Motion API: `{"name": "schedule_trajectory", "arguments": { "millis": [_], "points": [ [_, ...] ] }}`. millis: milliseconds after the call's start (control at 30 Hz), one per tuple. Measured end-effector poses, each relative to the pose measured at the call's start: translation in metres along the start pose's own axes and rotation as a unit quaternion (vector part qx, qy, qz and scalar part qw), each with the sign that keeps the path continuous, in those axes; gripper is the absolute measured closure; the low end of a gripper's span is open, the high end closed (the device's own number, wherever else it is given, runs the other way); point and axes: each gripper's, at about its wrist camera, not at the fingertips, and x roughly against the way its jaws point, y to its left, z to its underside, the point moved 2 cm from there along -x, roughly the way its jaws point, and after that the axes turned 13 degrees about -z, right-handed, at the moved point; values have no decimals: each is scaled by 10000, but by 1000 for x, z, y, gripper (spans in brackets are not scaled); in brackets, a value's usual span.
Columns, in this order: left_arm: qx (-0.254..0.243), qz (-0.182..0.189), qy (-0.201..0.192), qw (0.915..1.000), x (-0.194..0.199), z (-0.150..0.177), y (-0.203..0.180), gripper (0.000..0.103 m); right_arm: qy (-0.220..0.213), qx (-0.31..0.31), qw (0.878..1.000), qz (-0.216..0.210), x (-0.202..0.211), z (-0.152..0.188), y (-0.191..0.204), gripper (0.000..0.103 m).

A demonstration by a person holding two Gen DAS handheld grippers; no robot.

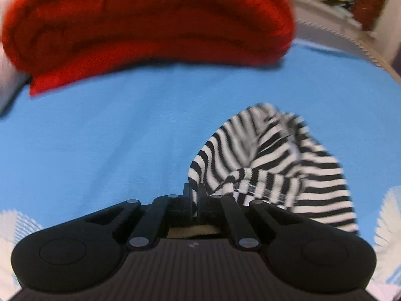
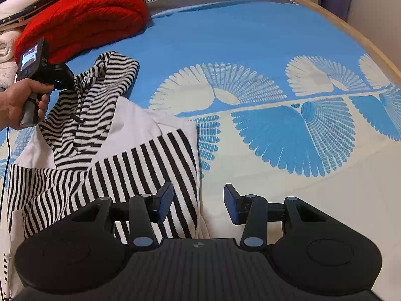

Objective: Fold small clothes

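Jaws: left gripper (image 1: 196,198) pinched tight on a fold of the striped top (image 2: 105,155); right gripper (image 2: 198,207) spread wide, holding nothing, its left finger (image 2: 164,202) over the top's hem and the other over bare sheet (image 2: 238,37)
Top: lies at the near left of the bed, lower part flat with a white panel showing, upper part lifted and bunched where the left gripper holds it
Slip risk: the left grip looks to take only a thin ridge of knit; a quick pull could, I judge, tug it free and drop the fold short
Drag risk: with nothing pinning the hem, lifting the upper part may slide the whole top across the sheet and skew the fold line
Bunching risk: the raised cloth is already twisted, so laid down as it is it would likely crease unevenly
Motion blur: left view is smeared, so the exact bite on the cloth cannot be told
Left edge: red blanket (image 2: 82,17) and stacked white linens (image 2: 10,47) sit beyond the top, near the left gripper, crowding that side
Far edge: wooden bed rim (image 2: 376,50) curves along the right, well apart from the work
Open room: broad sheet to the right and ahead, patterned with white fans
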Motion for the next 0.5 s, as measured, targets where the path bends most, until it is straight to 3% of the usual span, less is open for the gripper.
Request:
{"name": "schedule_trajectory", "arguments": {
  "millis": [133, 233, 300, 367, 433, 500],
  "points": [
    [-207, 489, -608, 9967, 78, 13, 9, 100, -147, -82, 9999, 7, 11, -7, -6, 56],
    [-674, 987, -1148, 9862, 159, 52, 11, 100, -304, -145, 9994, -4, 20, -13, -10, 57],
    [-1194, 1329, -1593, 9709, 219, 99, 12, 100, -412, -186, 9990, -26, 28, -15, -11, 56],
    [-1808, 1826, -1824, 9490, 278, 157, 17, 100, -525, -257, 9983, -49, 37, -16, -12, 57],
    [-2470, 2227, -1684, 9279, 321, 212, 25, 100, -625, -340, 9974, -92, 46, -16, -13, 57],
    [-3128, 2454, -1250, 9090, 352, 262, 33, 98, -738, -426, 9963, -145, 54, -15, -13, 56]
  ]
}}
